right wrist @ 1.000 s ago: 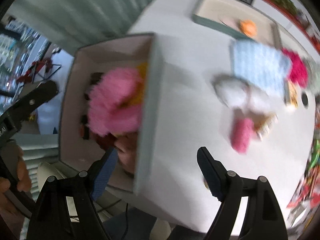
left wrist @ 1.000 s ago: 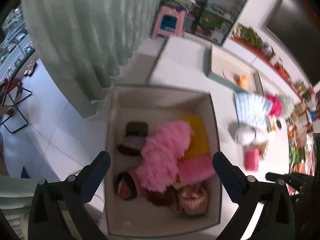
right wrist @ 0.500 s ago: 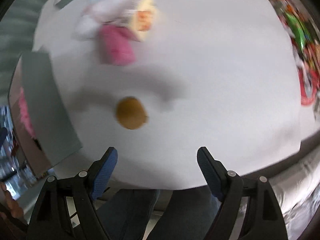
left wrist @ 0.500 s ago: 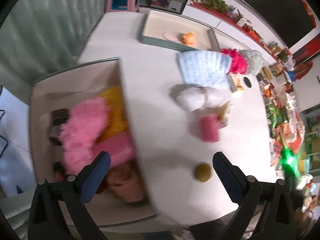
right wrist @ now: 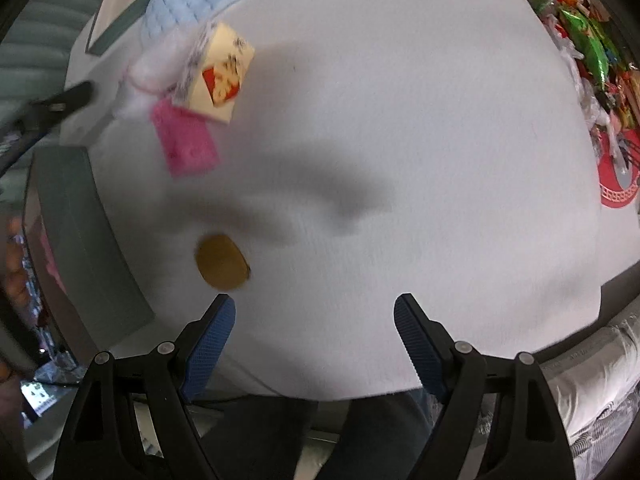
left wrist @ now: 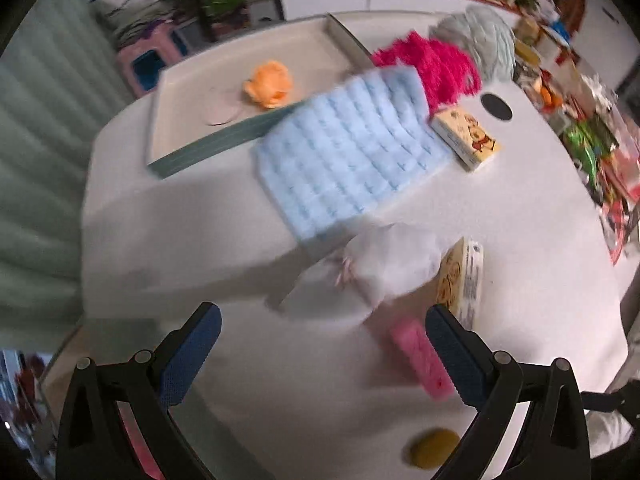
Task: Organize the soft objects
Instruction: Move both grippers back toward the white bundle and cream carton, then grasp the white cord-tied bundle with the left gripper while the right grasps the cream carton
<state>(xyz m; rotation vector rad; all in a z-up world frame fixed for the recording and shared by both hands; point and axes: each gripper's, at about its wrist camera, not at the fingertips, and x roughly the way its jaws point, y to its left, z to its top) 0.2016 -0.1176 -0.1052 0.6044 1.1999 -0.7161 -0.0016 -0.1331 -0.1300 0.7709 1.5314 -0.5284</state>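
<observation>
Overhead, both grippers are seen poised above a white table [right wrist: 400,120] strewn with soft items. The left gripper [left wrist: 322,350] is held with its jaws wide apart and nothing between them; just ahead of it a white fluffy toy [left wrist: 390,264] is pressed against a cream printed box [left wrist: 464,280], and a pink plush block [left wrist: 420,360] lies partly behind the right-hand finger. A quilted pale-blue pad [left wrist: 348,148] is draped from the table onto the edge of a shallow grey-green tray [left wrist: 208,144], in which an orange plush [left wrist: 268,84] is kept. Beyond the pad, a magenta fuzzy item [left wrist: 436,64] is found touching a pale grey-green fuzzy one [left wrist: 484,40], with a second printed box [left wrist: 466,138] beside them. The right gripper [right wrist: 314,326] is likewise held open and empty, pointed down at the table's near edge. A round mustard-brown object [right wrist: 220,260] is seen just ahead of its left finger, apart from it. At the left, a grey-green storage box [right wrist: 88,240] is set against the table, with pink plush glimpsed inside.
</observation>
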